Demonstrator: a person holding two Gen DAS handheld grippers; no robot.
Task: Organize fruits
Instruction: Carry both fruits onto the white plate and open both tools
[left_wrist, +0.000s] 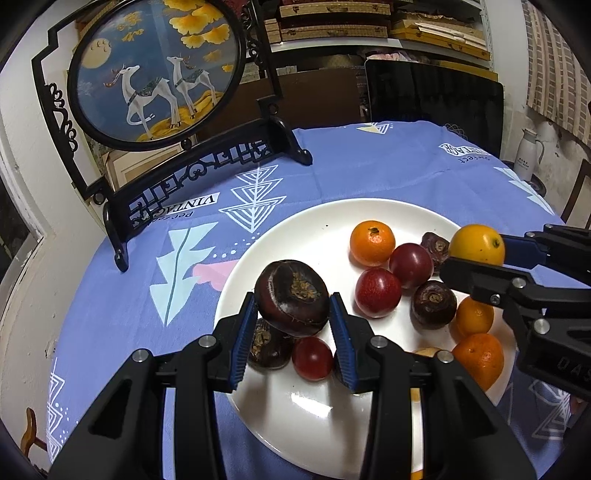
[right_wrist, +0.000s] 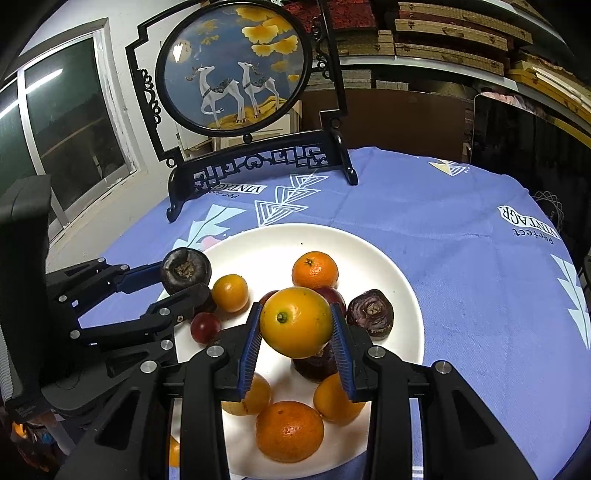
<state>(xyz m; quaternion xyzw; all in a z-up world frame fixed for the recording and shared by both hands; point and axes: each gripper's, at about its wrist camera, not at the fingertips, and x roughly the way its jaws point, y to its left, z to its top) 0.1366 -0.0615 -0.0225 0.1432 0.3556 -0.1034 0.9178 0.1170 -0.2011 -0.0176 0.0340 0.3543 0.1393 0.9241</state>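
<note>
Covering the table: blue printed cloth (right_wrist: 443, 236), deer screen (right_wrist: 236, 70) at far edge, white plate (right_wrist: 388, 266) nearer; left gripper (left_wrist: 293, 306) clamped on dark chestnut (left_wrist: 291, 297), right gripper (right_wrist: 295, 328) on yellow orange (right_wrist: 295, 321).

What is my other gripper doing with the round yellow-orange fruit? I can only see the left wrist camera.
Observer: The right gripper is shut on the round yellow-orange fruit, with one blue pad pressed on each side and the green stem spot facing the camera.
Child: What is right under it?
Observer: A dark brown water chestnut lying on the round white plate, partly hidden behind the held fruit.
</note>
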